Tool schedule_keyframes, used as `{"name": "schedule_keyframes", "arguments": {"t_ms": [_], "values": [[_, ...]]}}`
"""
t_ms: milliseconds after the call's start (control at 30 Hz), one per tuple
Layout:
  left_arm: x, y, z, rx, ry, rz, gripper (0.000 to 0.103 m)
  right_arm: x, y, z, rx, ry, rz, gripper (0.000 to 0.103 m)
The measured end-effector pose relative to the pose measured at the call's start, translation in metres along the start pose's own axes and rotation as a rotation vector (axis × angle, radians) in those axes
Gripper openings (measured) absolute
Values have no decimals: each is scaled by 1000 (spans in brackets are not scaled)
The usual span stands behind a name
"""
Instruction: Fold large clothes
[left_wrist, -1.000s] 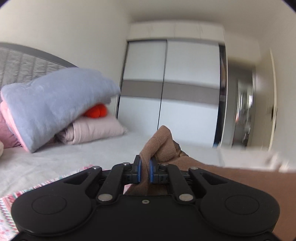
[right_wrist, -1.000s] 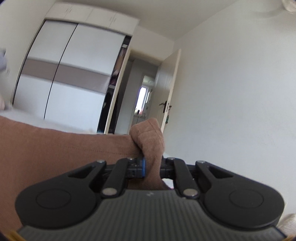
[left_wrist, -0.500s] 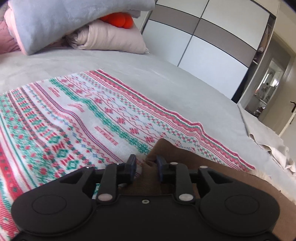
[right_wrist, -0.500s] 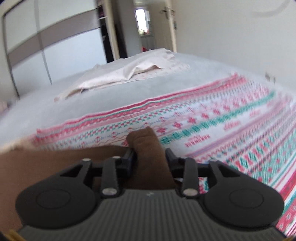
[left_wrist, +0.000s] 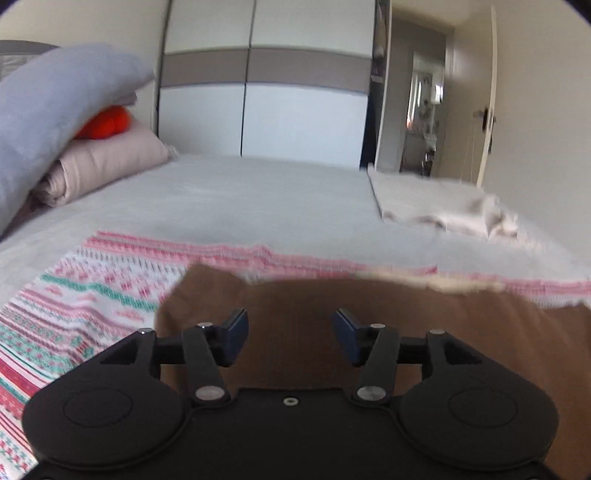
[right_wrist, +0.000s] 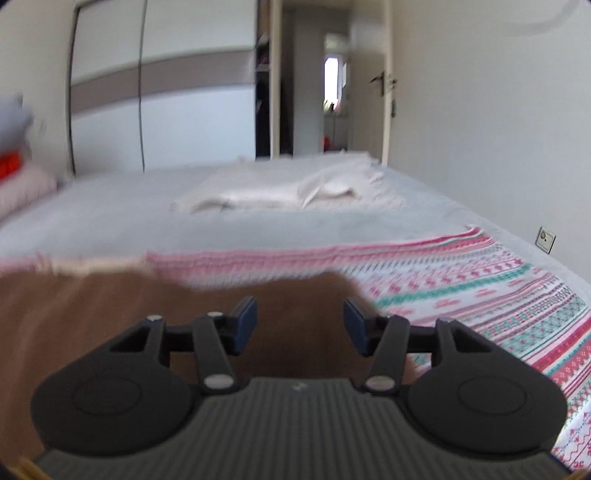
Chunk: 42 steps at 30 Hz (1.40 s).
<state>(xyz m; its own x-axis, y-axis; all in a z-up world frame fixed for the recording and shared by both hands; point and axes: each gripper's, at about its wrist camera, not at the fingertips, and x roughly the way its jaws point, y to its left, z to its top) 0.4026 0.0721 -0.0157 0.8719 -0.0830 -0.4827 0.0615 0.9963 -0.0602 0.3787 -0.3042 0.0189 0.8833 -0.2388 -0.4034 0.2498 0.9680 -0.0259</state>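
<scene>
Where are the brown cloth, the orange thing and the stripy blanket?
brown cloth (left_wrist: 295, 332), left wrist view, flat middle between the open tongs.
orange thing (left_wrist: 105, 123), left wrist view, its round front under the grey blanket.
stripy blanket (right_wrist: 480, 280), right wrist view, green stripe.

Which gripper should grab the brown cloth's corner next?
Probably the right gripper: the cloth corner sits just past its open jaws. The left gripper is further from its corner.
</scene>
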Motion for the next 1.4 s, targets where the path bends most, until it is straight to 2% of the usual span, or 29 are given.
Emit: {"name": "schedule_keyframes", "arguments": {"t_ms": [67, 100, 133, 167, 200, 233, 267, 333, 367, 433, 500, 633, 700, 767, 867, 933, 1033, 1200, 1333, 1367, 1400], "values": [[17, 11, -16, 92, 39, 111, 52, 16, 4, -12, -47, 53, -50, 50], [20, 29, -21, 75, 40, 123, 51, 20, -4, -18, -40, 60, -61, 50], [17, 49, -20, -8, 47, 100, 47, 21, -17, -20, -6, 67, -66, 50], [15, 63, -17, -53, 51, 126, 45, 20, -32, -20, 28, 76, -78, 51], [15, 74, -14, -56, 60, 218, 45, 18, -45, -19, 52, 91, -126, 58], [12, 84, -10, -85, 72, 243, 45, 15, -60, -19, 93, 109, -158, 62], [6, 92, -7, -108, 77, 218, 45, 11, -74, -18, 151, 128, -131, 62], [-13, 82, -2, -43, 47, 226, 43, -8, -84, -18, 163, 132, -151, 62], [-26, 71, -1, 6, 21, 212, 43, -21, -78, -18, 115, 110, -152, 62], [-56, 42, -1, 48, -10, 131, 43, -47, -58, -20, 35, 80, -128, 62], [-83, 7, -10, 62, -12, 20, 44, -74, -32, -24, 12, 69, -40, 62], [-117, -60, -44, 152, 38, -169, 49, -113, 34, -41, -68, 110, 123, 62], [-124, -80, -63, 199, 68, -202, 49, -127, 60, -54, -126, 128, 149, 62], [-125, -85, -79, 196, 112, -212, 49, -135, 72, -66, -157, 140, 137, 62], [-123, -68, -92, 156, 113, -175, 54, -142, 61, -76, -118, 158, 116, 62], [-124, -49, -92, 86, 122, -166, 55, -144, 43, -81, -74, 180, 78, 63], [-131, -32, -94, 53, 133, -56, 55, -148, 9, -93, -10, 205, 12, 63], [-145, 2, -94, 16, 145, 80, 53, -162, -24, -92, 51, 215, 26, 62], [-161, 12, -93, -50, 157, 100, 55, -173, -25, -103, 12, 259, -44, 67], [-165, 13, -93, -72, 160, 94, 57, -173, -26, -104, 16, 272, -52, 67], [-172, 16, -97, -101, 166, 76, 65, -175, -28, -104, 36, 279, -44, 68]]}}
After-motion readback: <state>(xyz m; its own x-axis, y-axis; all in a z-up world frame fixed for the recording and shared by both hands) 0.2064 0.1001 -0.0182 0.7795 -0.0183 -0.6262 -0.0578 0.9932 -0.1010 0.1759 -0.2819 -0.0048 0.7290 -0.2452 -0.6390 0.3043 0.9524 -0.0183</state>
